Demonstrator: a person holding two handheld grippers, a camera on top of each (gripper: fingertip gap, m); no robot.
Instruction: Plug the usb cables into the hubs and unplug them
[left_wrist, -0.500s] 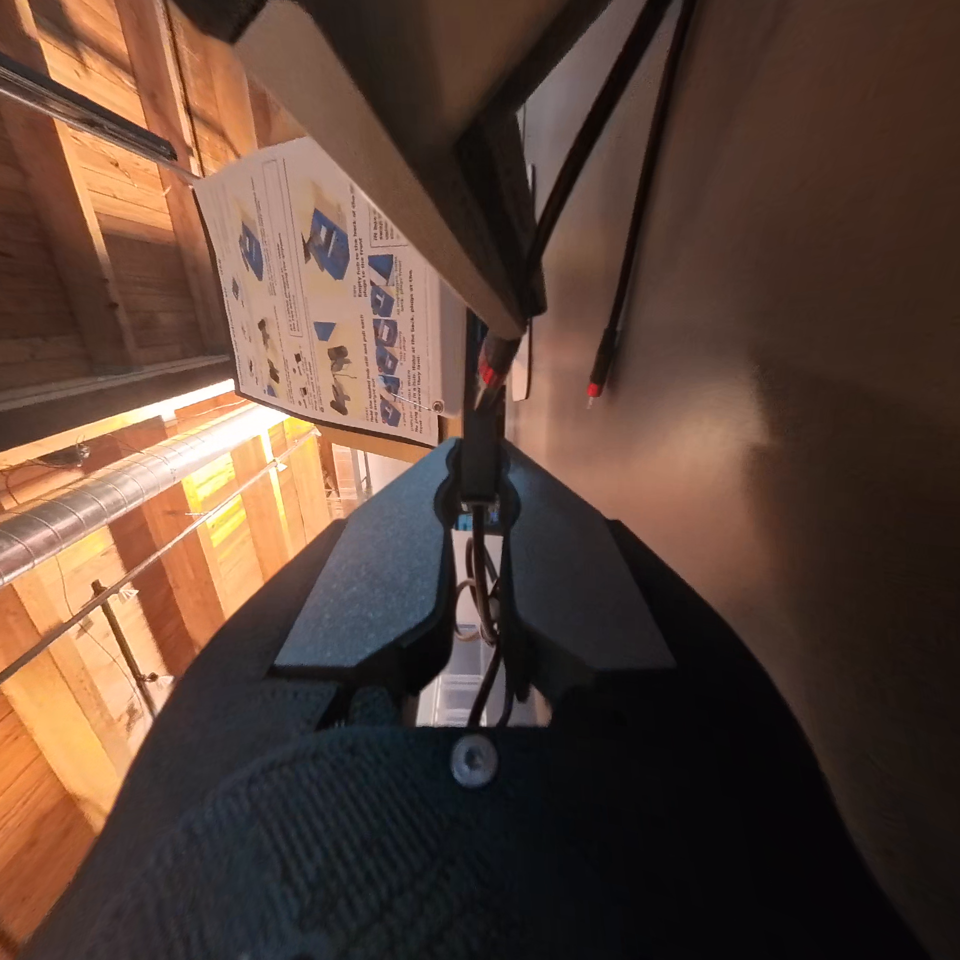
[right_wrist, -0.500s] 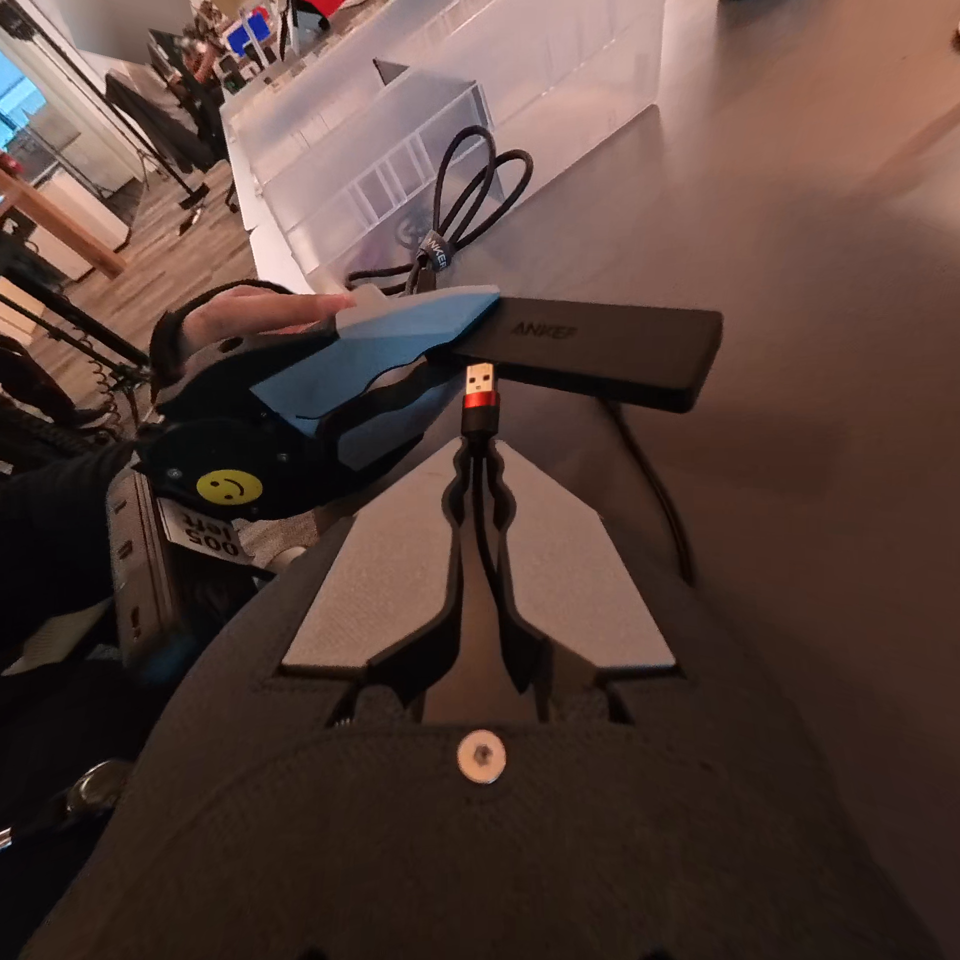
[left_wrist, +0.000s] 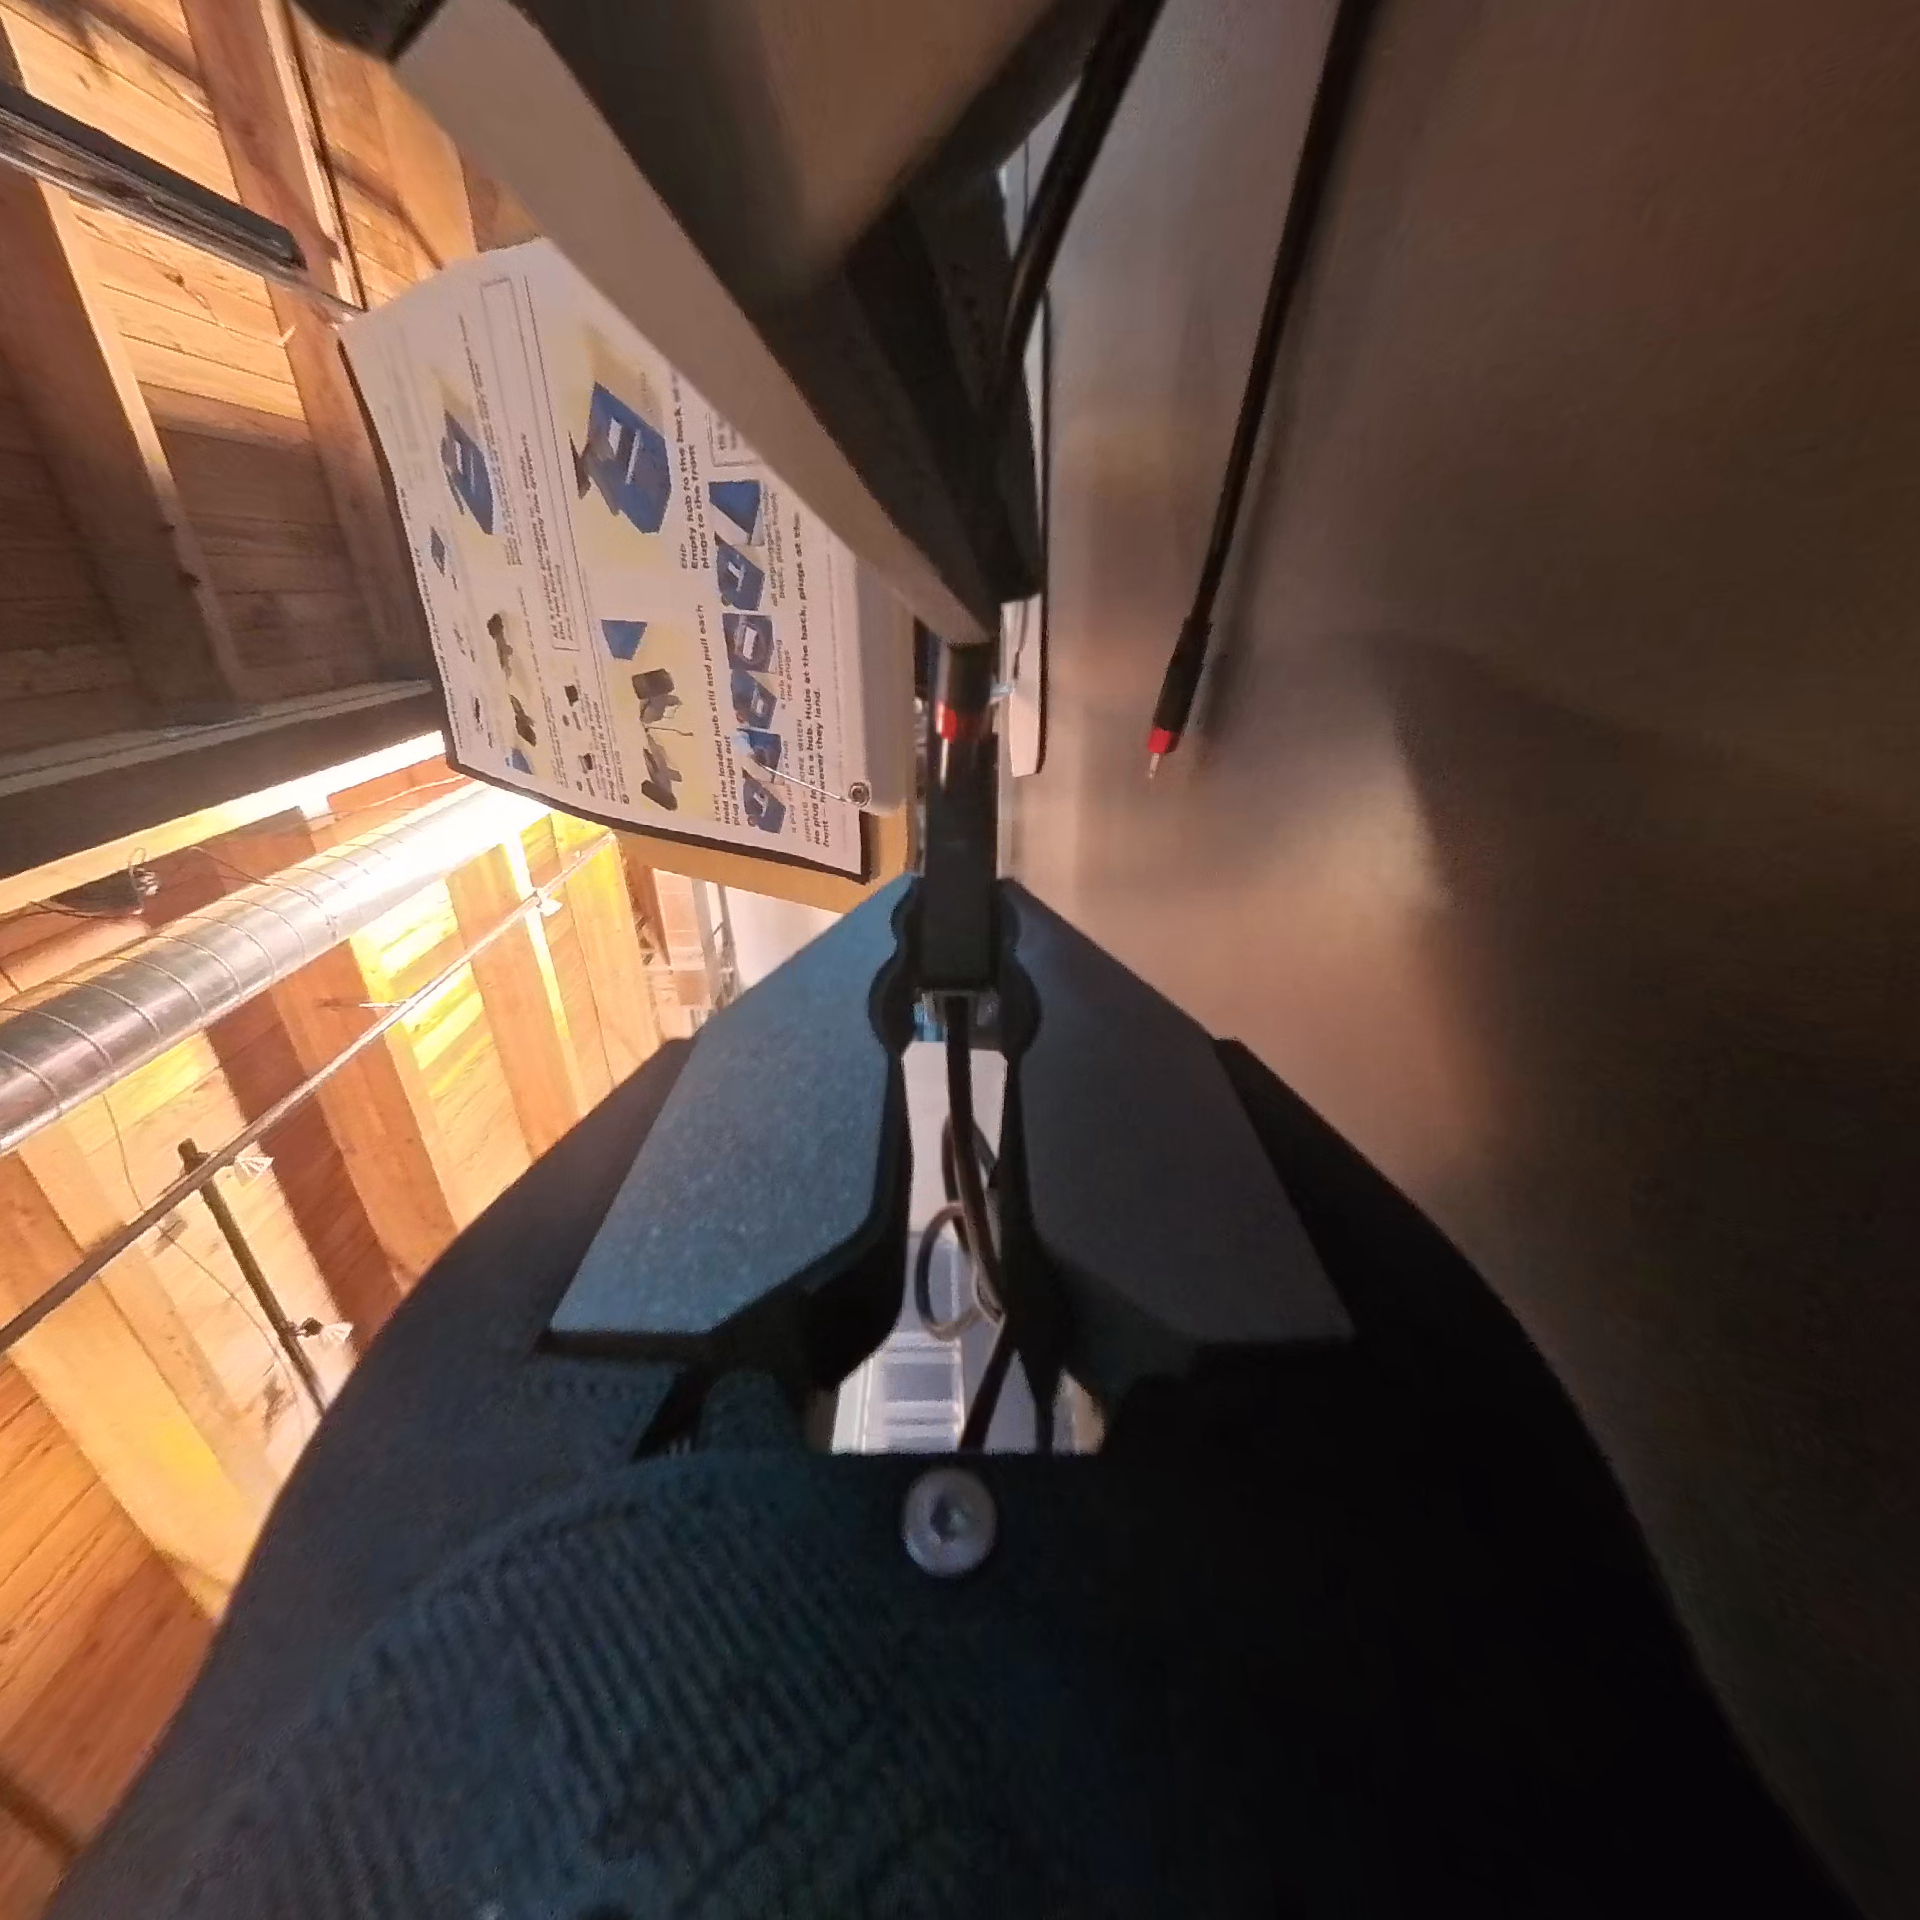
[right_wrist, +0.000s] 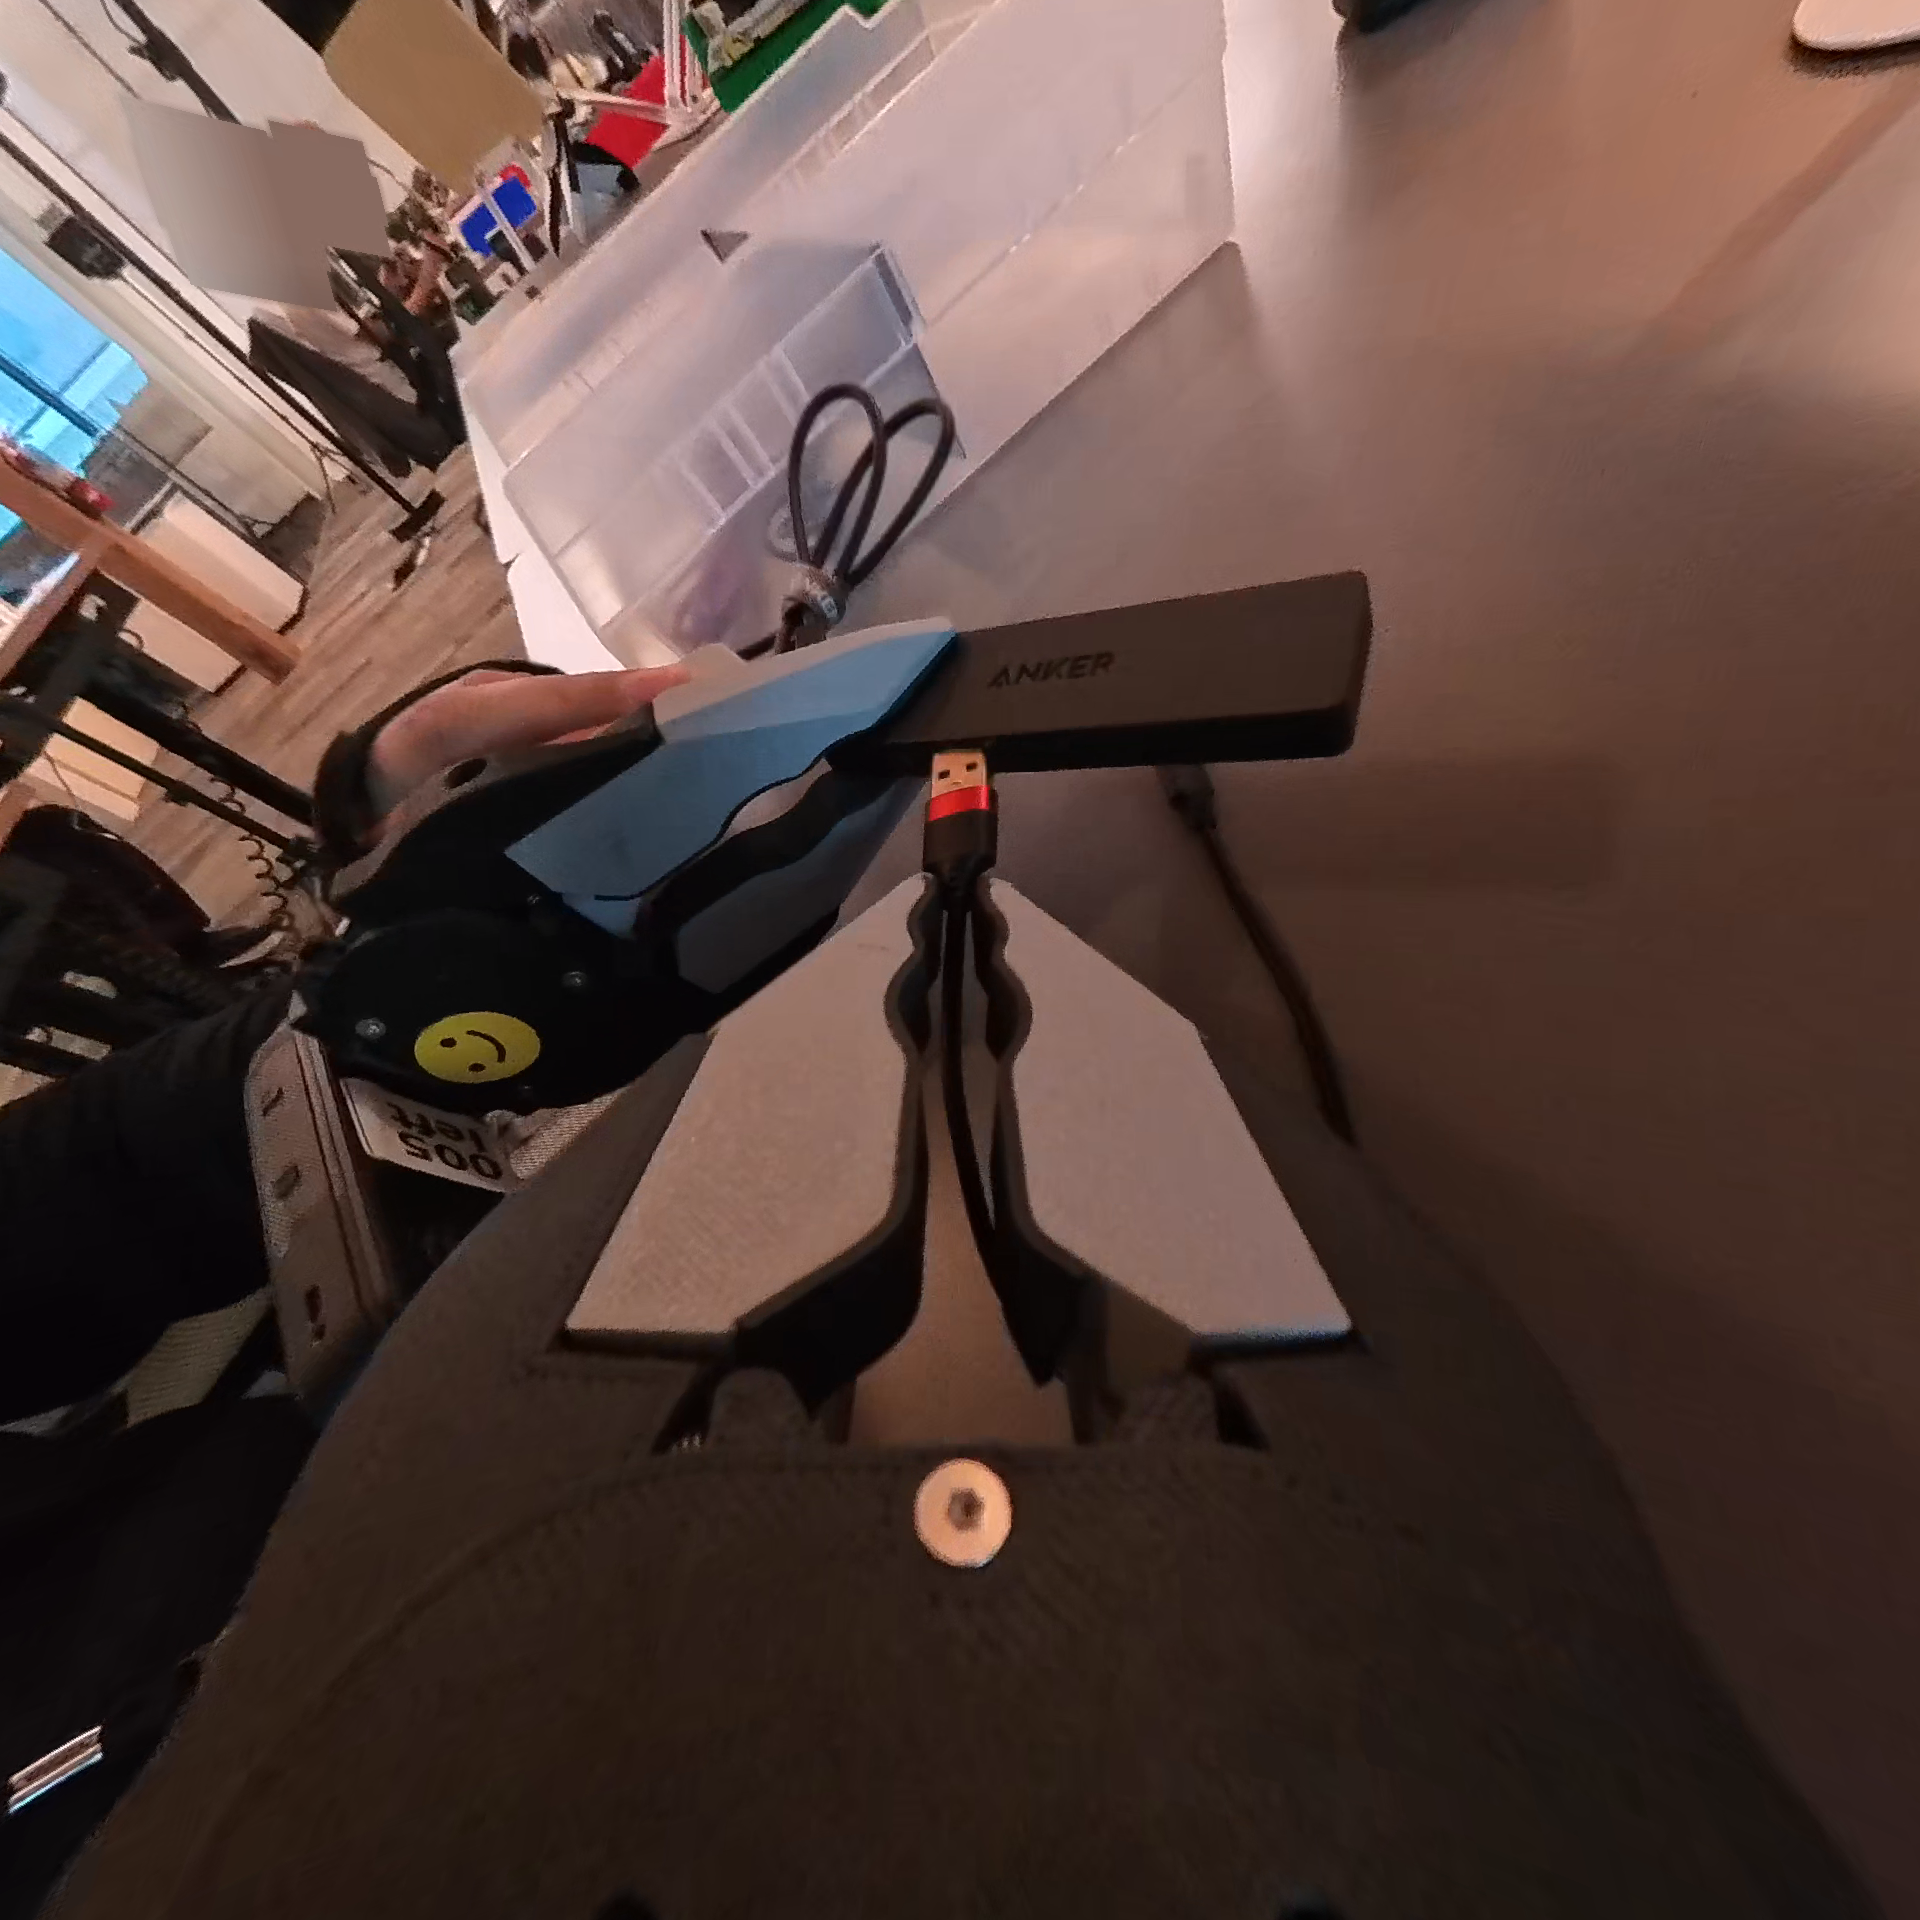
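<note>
USB plug (right_wrist: 961, 805), pinched in right jaws, sits just short of hub (right_wrist: 1164, 675) clamped by left jaws.

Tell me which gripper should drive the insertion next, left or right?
Right. The right gripper is shut on the red-collared USB plug, whose tip sits just at the hub's side. The left gripper clamps the hub's end, so it should likely only brace.
</note>
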